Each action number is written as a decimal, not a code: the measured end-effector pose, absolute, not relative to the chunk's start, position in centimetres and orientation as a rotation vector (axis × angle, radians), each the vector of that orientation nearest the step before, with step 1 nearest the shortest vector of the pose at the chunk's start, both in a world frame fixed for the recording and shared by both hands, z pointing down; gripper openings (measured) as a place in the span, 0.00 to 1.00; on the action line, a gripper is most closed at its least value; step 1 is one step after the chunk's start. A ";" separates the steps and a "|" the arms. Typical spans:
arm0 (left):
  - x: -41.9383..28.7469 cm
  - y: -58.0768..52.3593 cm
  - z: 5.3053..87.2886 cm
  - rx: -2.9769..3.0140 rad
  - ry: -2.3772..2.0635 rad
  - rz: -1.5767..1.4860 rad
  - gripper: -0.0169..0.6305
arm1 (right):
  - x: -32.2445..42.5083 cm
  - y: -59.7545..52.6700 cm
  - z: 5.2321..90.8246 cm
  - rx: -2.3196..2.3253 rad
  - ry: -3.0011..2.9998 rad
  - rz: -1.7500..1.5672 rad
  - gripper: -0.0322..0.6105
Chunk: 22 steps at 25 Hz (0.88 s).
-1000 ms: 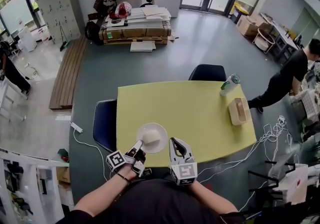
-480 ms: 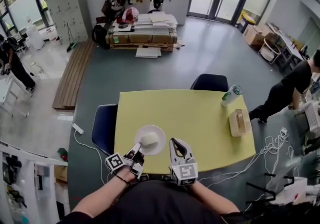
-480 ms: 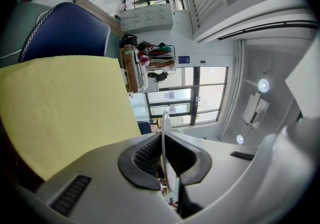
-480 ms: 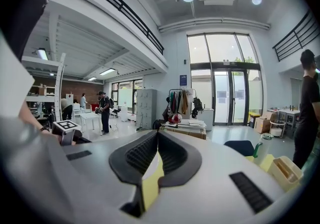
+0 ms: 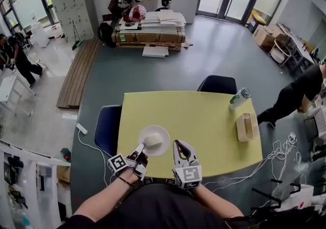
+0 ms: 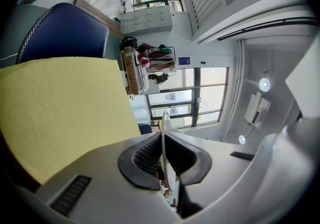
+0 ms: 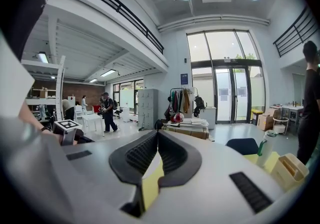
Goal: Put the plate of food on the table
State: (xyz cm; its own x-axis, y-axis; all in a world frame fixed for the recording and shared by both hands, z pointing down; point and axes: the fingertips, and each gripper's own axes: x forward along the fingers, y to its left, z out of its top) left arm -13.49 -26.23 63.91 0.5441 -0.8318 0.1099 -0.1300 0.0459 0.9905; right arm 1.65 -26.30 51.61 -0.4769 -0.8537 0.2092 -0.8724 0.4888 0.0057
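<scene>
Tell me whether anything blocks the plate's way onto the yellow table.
Nothing visible does. The left gripper holds the plate by its rim over bare yellow table; the bottle and the wooden box stand far off to the right.

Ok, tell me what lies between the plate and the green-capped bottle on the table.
Nothing stands between them. In the head view only bare yellow tabletop runs from the plate to the bottle.

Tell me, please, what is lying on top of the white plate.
A pale, rounded lump of food sits near the middle of the plate, whose rim the left gripper clamps. The plate surface beneath the food is covered, and what kind of food it is cannot be told.
</scene>
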 end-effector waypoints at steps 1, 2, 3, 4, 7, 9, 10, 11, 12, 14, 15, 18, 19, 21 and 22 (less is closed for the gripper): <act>-13.6 -26.3 64.0 1.448 -0.883 -0.656 0.06 | 1.6 -26.3 51.6 1.494 -2.547 0.153 0.07; -13.7 -26.4 64.1 1.447 -0.885 -0.653 0.06 | 1.5 -26.3 51.7 1.495 -2.545 0.155 0.07; -13.7 -26.5 64.2 1.446 -0.884 -0.652 0.06 | 1.5 -26.4 51.8 1.497 -2.543 0.159 0.07; -13.7 -26.6 64.2 1.445 -0.879 -0.656 0.06 | 1.6 -26.4 51.8 1.498 -2.540 0.163 0.07; -13.4 -27.1 64.4 1.443 -0.859 -0.679 0.06 | 1.9 -26.6 52.3 1.503 -2.534 0.168 0.07; -13.5 -27.4 64.9 1.440 -0.865 -0.675 0.06 | 2.0 -26.6 52.7 1.504 -2.527 0.170 0.07; -13.5 -27.6 65.2 1.437 -0.861 -0.681 0.06 | 2.0 -26.7 52.9 1.504 -2.524 0.172 0.07; -13.5 -27.8 65.6 1.435 -0.861 -0.682 0.06 | 2.0 -26.8 53.2 1.503 -2.521 0.175 0.07; -13.6 -28.0 66.1 1.436 -0.866 -0.676 0.06 | 2.0 -26.9 53.4 1.502 -2.517 0.179 0.07; -13.8 -28.2 67.3 1.431 -0.876 -0.664 0.06 | 2.0 -27.0 53.8 1.503 -2.512 0.190 0.07; -13.9 -28.3 67.9 1.423 -0.881 -0.657 0.06 | 2.1 -27.0 54.0 1.506 -2.514 0.194 0.07; -13.7 -28.8 69.8 1.405 -0.873 -0.665 0.06 | 2.2 -27.3 54.4 1.516 -2.529 0.212 0.07; -13.5 -29.2 70.1 1.404 -0.862 -0.677 0.06 | 2.2 -27.4 54.6 1.519 -2.530 0.219 0.07; -13.2 -29.9 71.2 1.403 -0.850 -0.683 0.06 | 2.3 -27.8 55.1 1.522 -2.525 0.225 0.07; -13.1 -30.1 72.0 1.401 -0.852 -0.676 0.06 | 2.3 -28.0 55.4 1.523 -2.520 0.228 0.07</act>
State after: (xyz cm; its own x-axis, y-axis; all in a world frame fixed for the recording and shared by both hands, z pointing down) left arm -13.14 -30.13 71.96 0.5483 -0.8292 0.1087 -0.0821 0.0760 0.9937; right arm 2.30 -28.00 55.40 -0.4551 -0.8580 0.2383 -0.8868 0.4609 -0.0344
